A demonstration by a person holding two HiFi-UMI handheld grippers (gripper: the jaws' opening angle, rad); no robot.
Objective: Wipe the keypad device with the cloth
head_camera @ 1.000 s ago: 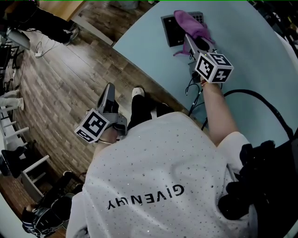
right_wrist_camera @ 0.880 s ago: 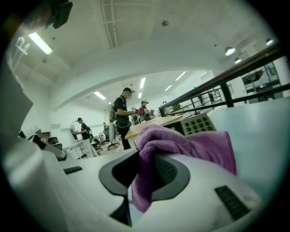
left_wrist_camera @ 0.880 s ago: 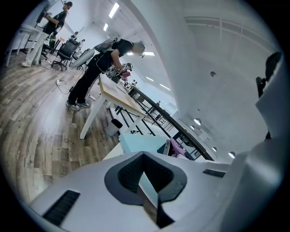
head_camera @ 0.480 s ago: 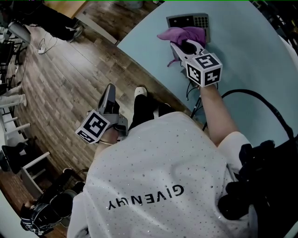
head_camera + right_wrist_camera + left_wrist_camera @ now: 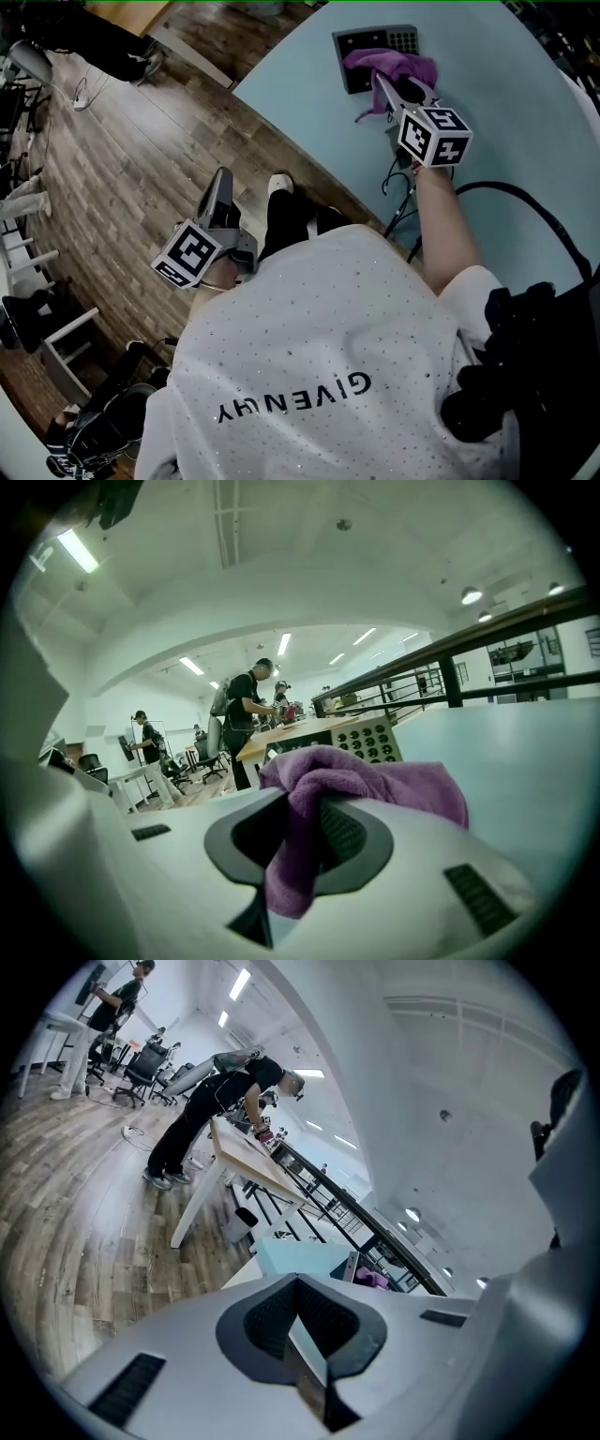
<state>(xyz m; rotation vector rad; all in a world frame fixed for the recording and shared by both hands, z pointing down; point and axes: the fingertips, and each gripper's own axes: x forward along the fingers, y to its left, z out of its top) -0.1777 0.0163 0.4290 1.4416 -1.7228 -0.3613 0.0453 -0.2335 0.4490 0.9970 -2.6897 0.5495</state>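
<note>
Wood-plank floor (image 5: 131,169), a pale blue table (image 5: 525,122), and a white arched ceiling (image 5: 309,583) with strip lights (image 5: 75,550).

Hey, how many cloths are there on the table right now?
1. The purple fleecy cloth lies over the dark grey keypad device on the pale blue table, pinched in the right gripper. No other shows.

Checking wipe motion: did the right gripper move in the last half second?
Yes: right gripper with cloth slid rightward over the keypad device.

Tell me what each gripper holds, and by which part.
Right gripper pinches the cloth by a bunched fold; left gripper is shut on nothing.
</note>
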